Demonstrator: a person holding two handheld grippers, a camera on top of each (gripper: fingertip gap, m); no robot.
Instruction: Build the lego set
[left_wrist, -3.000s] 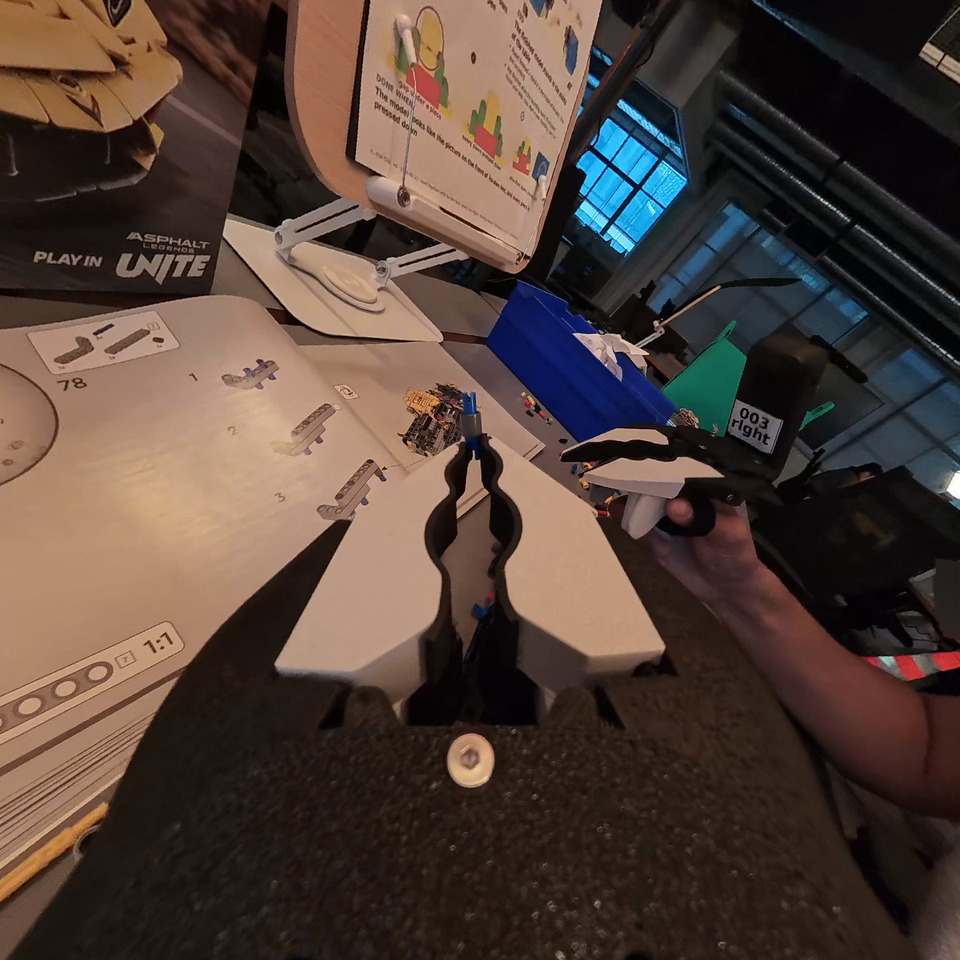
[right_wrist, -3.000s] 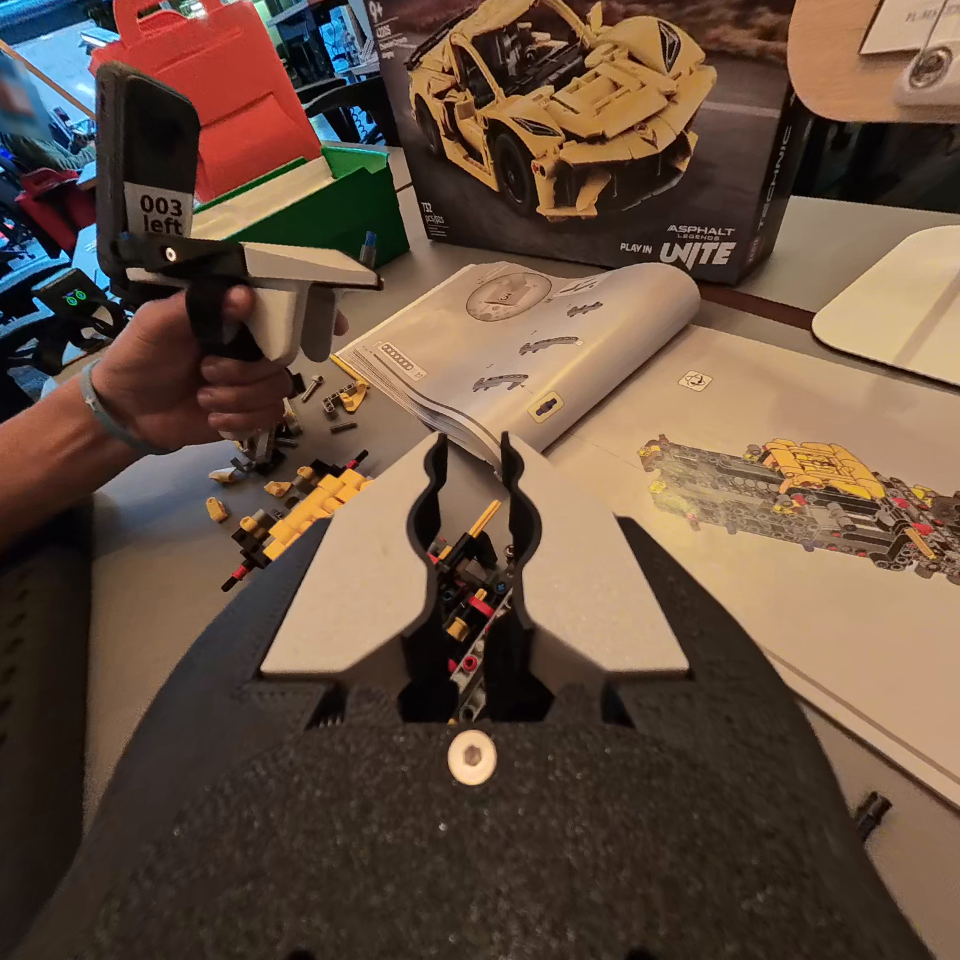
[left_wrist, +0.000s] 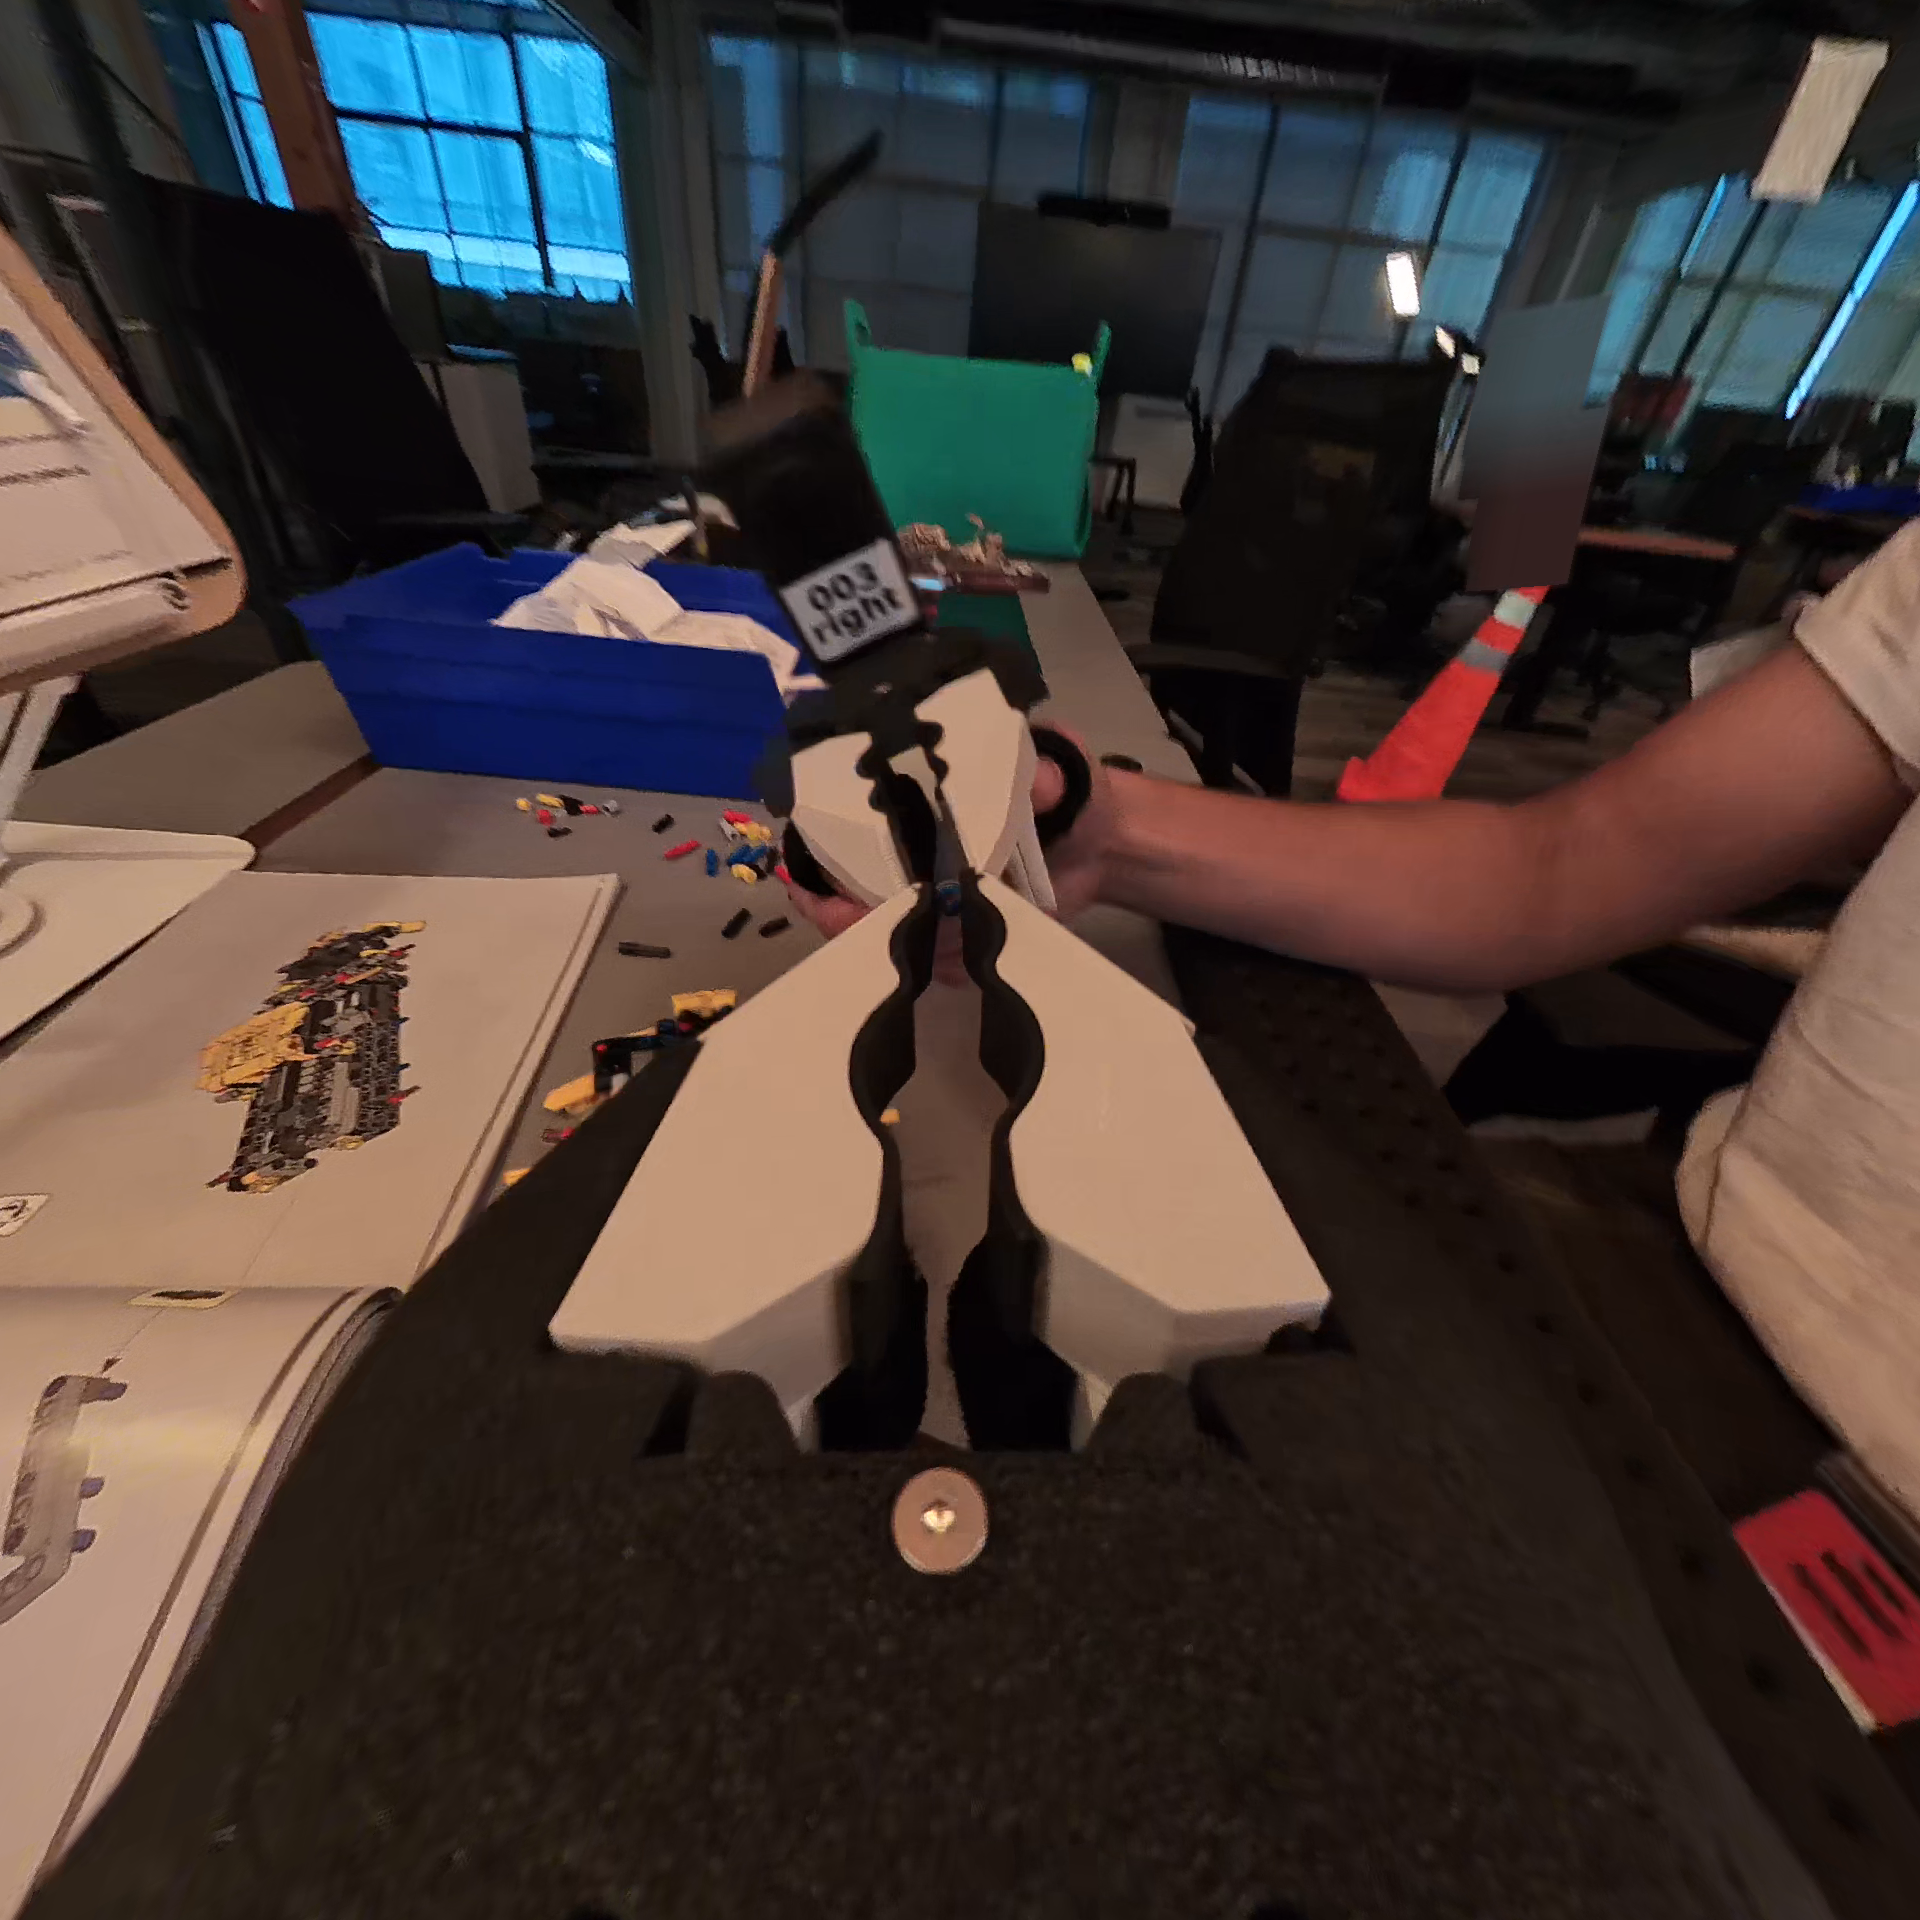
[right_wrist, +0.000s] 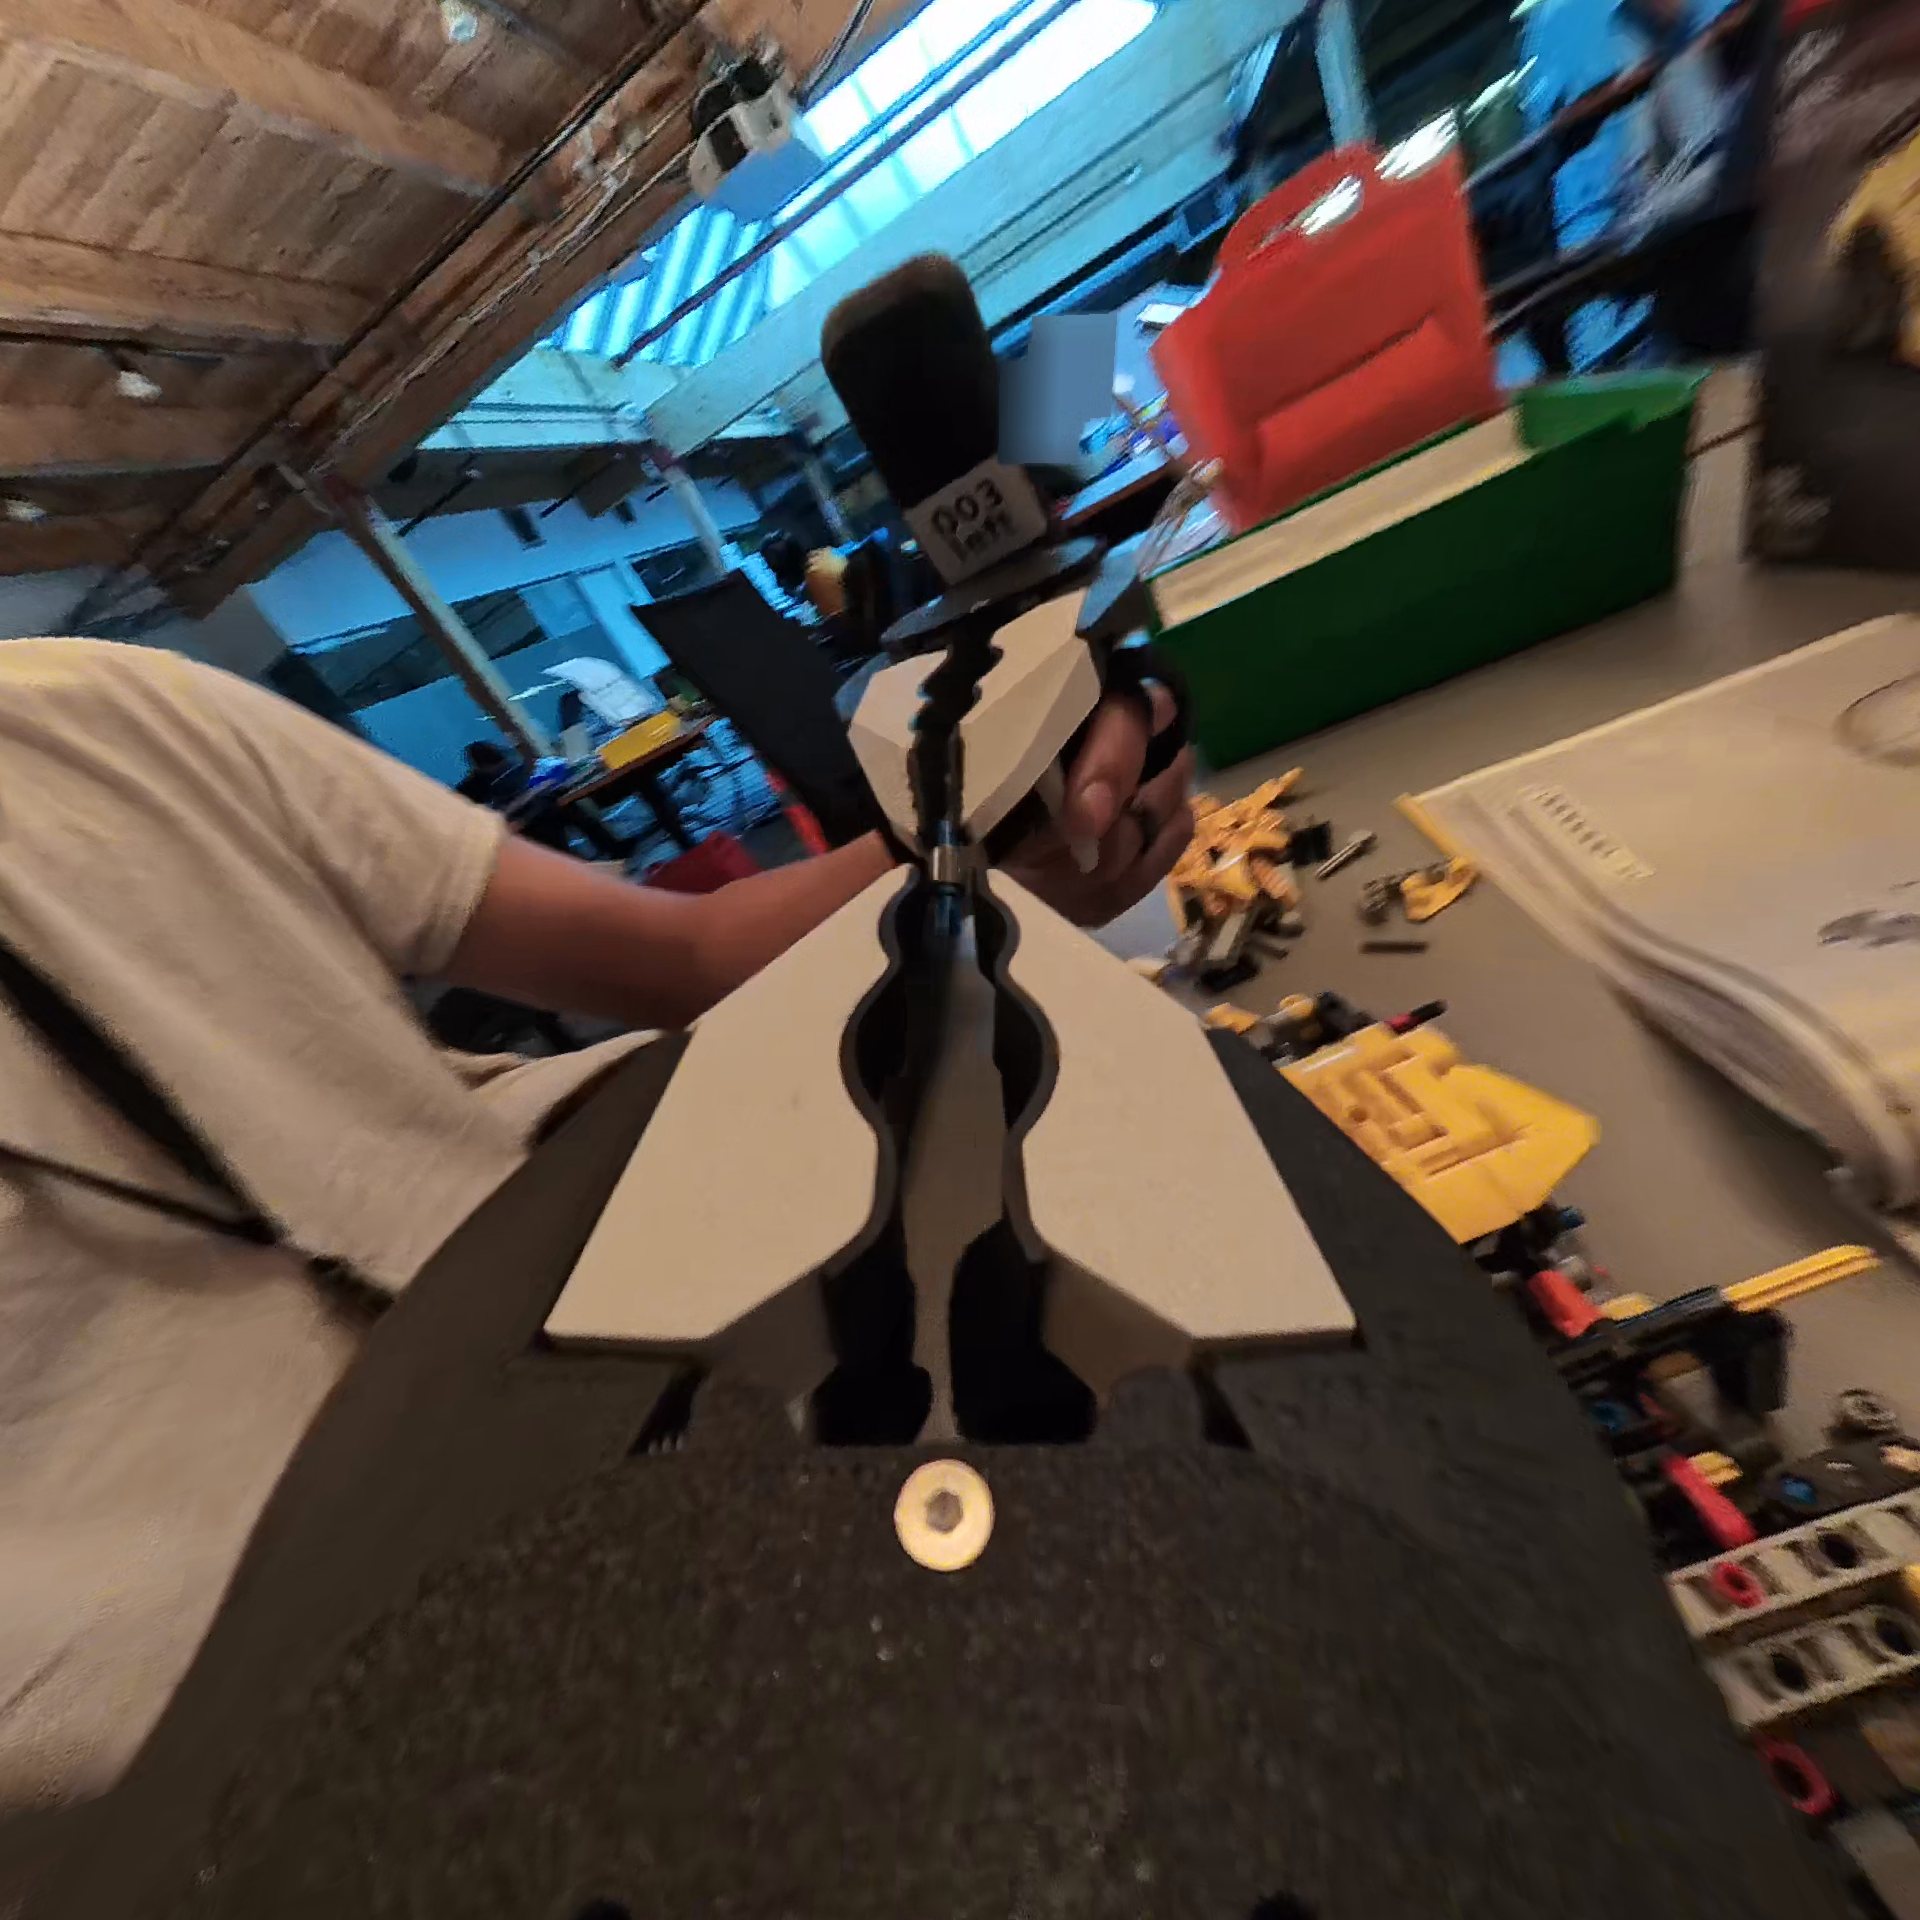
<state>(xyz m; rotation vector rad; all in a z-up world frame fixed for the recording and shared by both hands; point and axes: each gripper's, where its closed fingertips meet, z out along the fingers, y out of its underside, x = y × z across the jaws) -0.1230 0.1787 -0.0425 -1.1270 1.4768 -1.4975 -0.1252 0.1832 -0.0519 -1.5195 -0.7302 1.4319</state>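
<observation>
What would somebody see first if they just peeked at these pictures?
Probably the two grippers meeting tip to tip in mid-air: the left gripper pinches a tiny blue-and-grey piece right against the right gripper. Next, the bright yellow lego assembly on the table.

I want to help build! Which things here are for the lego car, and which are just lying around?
For the job:
left tool
right tool
small pin
loose pieces
yellow car part
instruction book

Lying about:
blue bin
green bin
orange cone
</observation>
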